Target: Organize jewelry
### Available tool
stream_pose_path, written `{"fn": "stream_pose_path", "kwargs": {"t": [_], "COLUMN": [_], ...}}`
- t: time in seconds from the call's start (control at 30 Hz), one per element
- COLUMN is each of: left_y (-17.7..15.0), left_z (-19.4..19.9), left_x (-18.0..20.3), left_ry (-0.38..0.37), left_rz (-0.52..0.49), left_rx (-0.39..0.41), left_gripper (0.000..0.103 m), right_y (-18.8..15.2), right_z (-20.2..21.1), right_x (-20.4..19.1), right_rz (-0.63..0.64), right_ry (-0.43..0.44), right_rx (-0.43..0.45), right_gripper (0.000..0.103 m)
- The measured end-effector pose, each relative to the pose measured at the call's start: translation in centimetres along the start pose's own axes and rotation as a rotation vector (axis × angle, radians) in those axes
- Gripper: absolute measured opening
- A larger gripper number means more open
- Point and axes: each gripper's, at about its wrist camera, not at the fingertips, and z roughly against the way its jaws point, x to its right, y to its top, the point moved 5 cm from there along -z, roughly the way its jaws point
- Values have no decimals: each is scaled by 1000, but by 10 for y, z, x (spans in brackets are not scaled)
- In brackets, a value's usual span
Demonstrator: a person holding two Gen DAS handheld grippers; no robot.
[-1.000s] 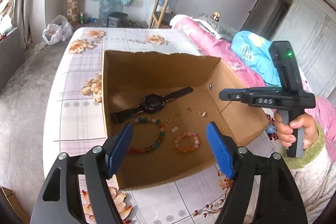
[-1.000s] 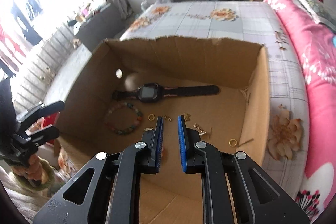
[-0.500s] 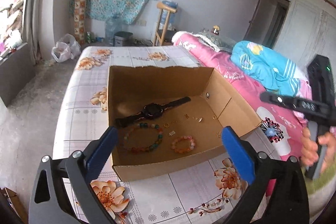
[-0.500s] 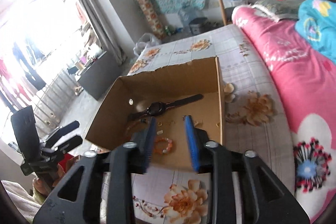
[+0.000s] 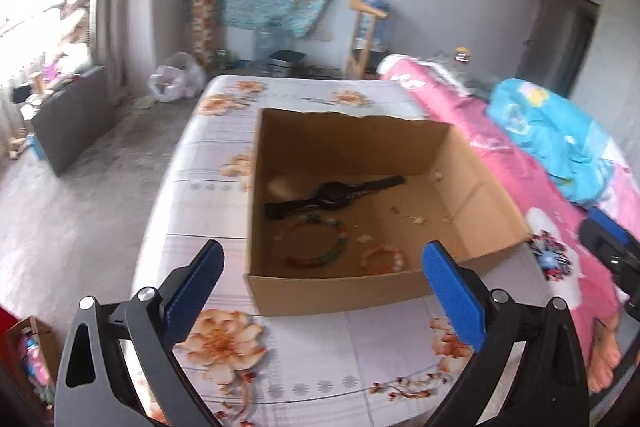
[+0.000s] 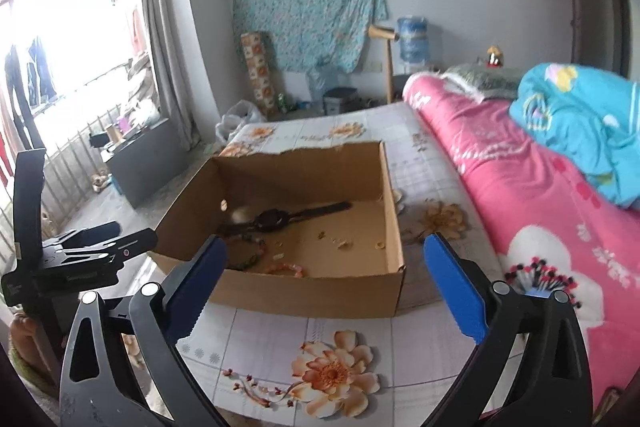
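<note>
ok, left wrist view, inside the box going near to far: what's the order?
Pink bead bracelet → multicolour bead bracelet → black watch → far wall of the cardboard box.

Brown box, floral tablecloth

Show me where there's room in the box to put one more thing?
The cardboard box floor is bare in the near right corner and along the back wall behind the watch. It's crowded around the big bracelet, small bracelet and scattered bits.

Matt cardboard box; glossy floral tablecloth.
</note>
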Motion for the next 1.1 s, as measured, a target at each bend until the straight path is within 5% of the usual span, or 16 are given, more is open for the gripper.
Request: {"fn": "stream_pose_path", "kwargs": {"t": [0.13,0.5,0.7,0.97,1.1], "left_y": [5,7,4,-19,-30], "left_z": [13,26,14,-30,-38], "left_x": [-3,14,17,9,12], "left_ry": [106,160,102,101,133], "left_rz": [-19,-103,-44,21,6], "left_rx": [74,146,82,-161,-199], "left_gripper": [97,98,97,97,97], "right_y": [5,8,2,-20,-34], "right_z": [7,15,-1,-37,-48], "right_x": [-5,-7,-11,-5,-13], "right_rz": [50,10,28,-53,-18], "right_ry": [-86,-106,-115,-62,-46], "right_rx": [61,170,101,-157,-243], "right_gripper": [95,95,95,95,95]}}
